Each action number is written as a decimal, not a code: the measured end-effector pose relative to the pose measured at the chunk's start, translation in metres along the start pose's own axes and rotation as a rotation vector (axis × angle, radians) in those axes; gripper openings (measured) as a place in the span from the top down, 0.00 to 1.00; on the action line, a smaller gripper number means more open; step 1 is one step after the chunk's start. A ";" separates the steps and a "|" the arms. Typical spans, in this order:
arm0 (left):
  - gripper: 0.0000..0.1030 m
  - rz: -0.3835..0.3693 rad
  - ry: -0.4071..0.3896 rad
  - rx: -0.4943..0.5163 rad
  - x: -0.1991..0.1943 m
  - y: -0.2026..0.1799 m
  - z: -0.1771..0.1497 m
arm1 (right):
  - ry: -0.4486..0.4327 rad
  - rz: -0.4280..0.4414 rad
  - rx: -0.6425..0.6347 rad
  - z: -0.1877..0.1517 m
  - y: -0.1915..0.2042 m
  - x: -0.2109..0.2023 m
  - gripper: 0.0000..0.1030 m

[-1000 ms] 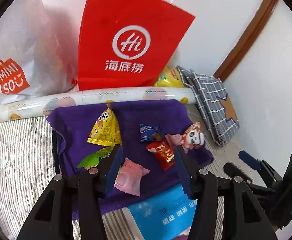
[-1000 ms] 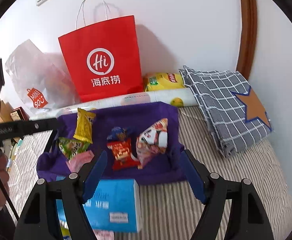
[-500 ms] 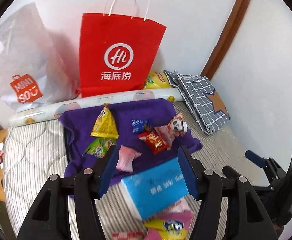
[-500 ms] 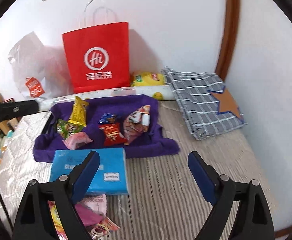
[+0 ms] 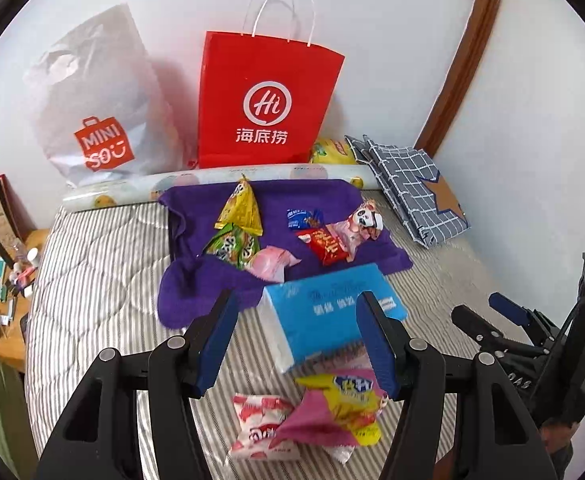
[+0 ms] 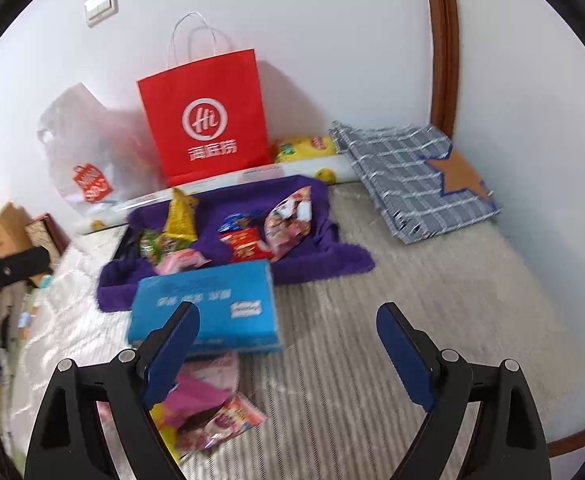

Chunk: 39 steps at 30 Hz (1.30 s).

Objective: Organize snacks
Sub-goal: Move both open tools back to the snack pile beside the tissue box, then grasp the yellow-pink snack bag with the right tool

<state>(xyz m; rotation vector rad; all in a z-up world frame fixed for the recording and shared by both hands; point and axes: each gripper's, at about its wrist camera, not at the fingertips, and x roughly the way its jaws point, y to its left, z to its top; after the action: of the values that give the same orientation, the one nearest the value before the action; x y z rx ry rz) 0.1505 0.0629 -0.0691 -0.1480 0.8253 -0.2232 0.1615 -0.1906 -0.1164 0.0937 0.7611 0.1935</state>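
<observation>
Both claws are empty right now. The left claw [image 5: 296, 338] hangs half open over the loose snack packets [image 5: 316, 412] below it, probably lining up a grab. The right claw [image 6: 288, 350] gapes wide, with the sorted snacks [image 6: 244, 236] ahead on the purple towel [image 6: 312, 260], past the blue tissue pack [image 6: 208, 300].

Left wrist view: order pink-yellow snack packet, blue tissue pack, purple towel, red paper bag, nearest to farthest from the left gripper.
1. Pink-yellow snack packet, just beneath the left gripper.
2. Blue tissue pack, just ahead.
3. Purple towel, beyond it, holding snacks.
4. Red paper bag, against the wall.
</observation>
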 end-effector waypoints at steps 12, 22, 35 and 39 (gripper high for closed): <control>0.41 0.021 -0.002 -0.039 -0.019 0.002 -0.035 | 0.028 0.106 -0.017 -0.015 0.007 -0.018 0.13; 0.41 0.046 0.055 -0.128 -0.013 0.034 -0.060 | 0.065 0.153 -0.030 -0.037 0.007 -0.008 0.13; 0.41 0.069 0.114 -0.173 0.001 0.058 -0.081 | 0.156 0.291 -0.159 -0.061 0.079 0.027 0.13; 0.41 0.082 0.134 -0.190 0.004 0.072 -0.089 | 0.197 0.276 -0.188 -0.069 0.094 0.049 0.13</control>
<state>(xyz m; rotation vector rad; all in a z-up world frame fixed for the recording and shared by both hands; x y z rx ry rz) 0.0973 0.1274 -0.1466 -0.2795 0.9841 -0.0775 0.1356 -0.0871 -0.1846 0.0009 0.9212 0.5418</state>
